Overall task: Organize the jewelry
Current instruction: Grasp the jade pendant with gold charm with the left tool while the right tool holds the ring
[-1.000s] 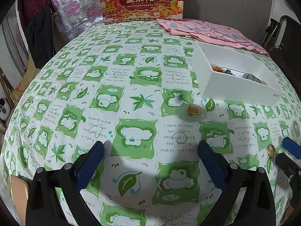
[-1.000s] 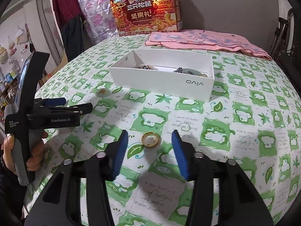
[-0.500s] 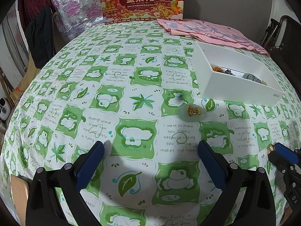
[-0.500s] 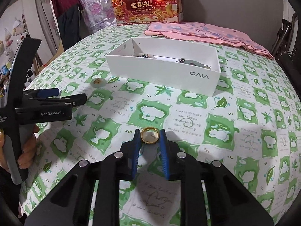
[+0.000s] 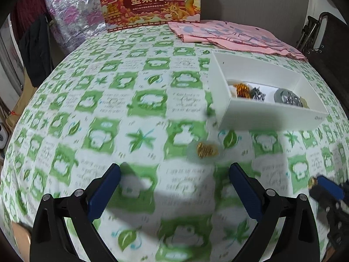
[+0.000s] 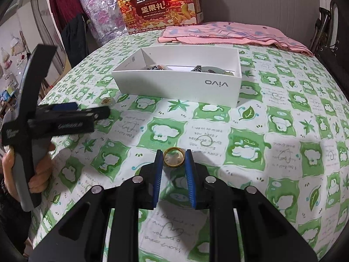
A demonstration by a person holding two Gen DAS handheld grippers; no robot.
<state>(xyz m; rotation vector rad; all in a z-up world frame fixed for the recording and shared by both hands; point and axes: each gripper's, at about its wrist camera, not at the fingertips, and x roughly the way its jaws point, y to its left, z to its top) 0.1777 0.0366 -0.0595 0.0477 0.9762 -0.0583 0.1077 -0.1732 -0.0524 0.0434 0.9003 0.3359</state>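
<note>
A gold ring (image 6: 173,156) sits between the blue pads of my right gripper (image 6: 174,156), which is shut on it just above the cloth. In the left wrist view the ring (image 5: 312,181) shows at the tip of the right gripper (image 5: 320,184). My left gripper (image 5: 174,178) is open, with nothing between its fingers. Just ahead of it lies a pale green pendant with a gold heart (image 5: 206,150), also seen as the pendant (image 6: 107,101) beyond the left gripper (image 6: 87,110). A white box (image 6: 174,85) holds several jewelry pieces (image 5: 250,91).
A green and white patterned cloth (image 5: 141,100) covers the table. A red gift box (image 6: 161,6) and a folded pink cloth (image 6: 235,35) lie at the far edge. A hand (image 6: 35,174) holds the left gripper's handle.
My right gripper closed on the gold ring and lifted it slightly. My left gripper moved forward toward the pendant, and its view is blurred by the motion.
</note>
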